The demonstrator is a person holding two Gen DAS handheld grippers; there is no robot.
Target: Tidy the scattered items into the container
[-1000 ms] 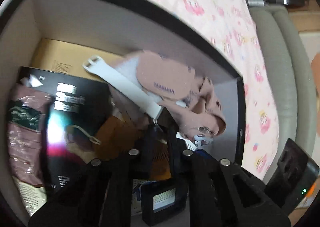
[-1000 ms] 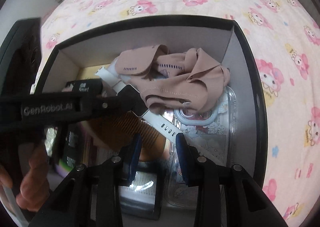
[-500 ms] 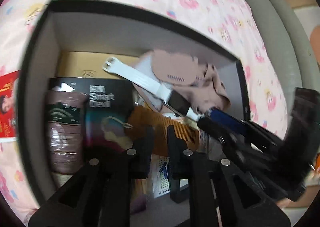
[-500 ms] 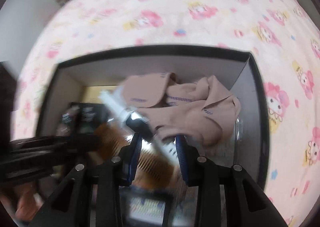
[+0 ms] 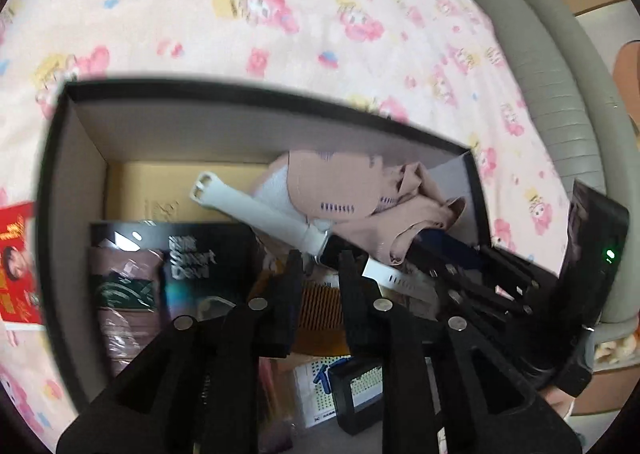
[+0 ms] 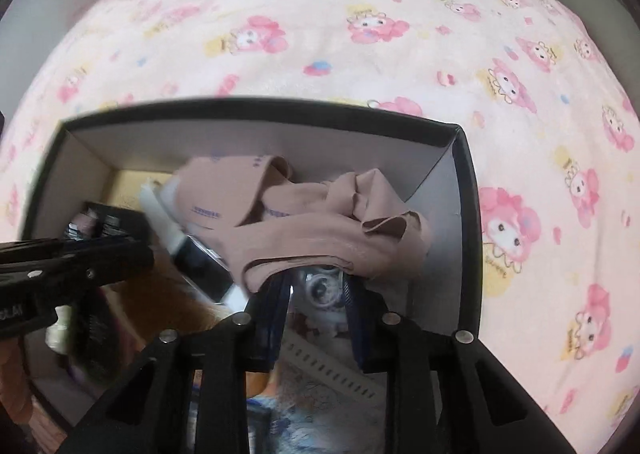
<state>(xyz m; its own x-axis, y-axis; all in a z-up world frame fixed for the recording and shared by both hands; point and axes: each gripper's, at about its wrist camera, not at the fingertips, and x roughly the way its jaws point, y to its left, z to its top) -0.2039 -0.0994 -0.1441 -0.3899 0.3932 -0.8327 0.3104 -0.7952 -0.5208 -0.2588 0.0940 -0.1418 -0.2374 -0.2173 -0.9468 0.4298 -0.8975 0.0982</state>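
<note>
The black-rimmed box (image 5: 64, 182) sits on a bed covered by a pink cartoon-print blanket (image 5: 280, 14), which lies open on every side past the rim from 9 to 3 o'clock. Inside, the box is crowded: a white-strapped smartwatch (image 5: 276, 222) lies diagonally at centre, its strap end toward 11 o'clock, over a brown comb (image 5: 320, 306). A tan garment (image 6: 332, 226) is heaped against the far right corner, touching the right wall. A black "Smart Devil" package (image 5: 200, 266) lies along the left wall. A red card (image 5: 16, 266) lies outside the rim at 9 o'clock.

The left gripper (image 5: 318, 274) hangs above the comb, jaws spread with a narrow gap, holding nothing. The right gripper (image 6: 316, 294) has its blue-padded jaws spread, tips just under the garment's near edge; contact cannot be told.
</note>
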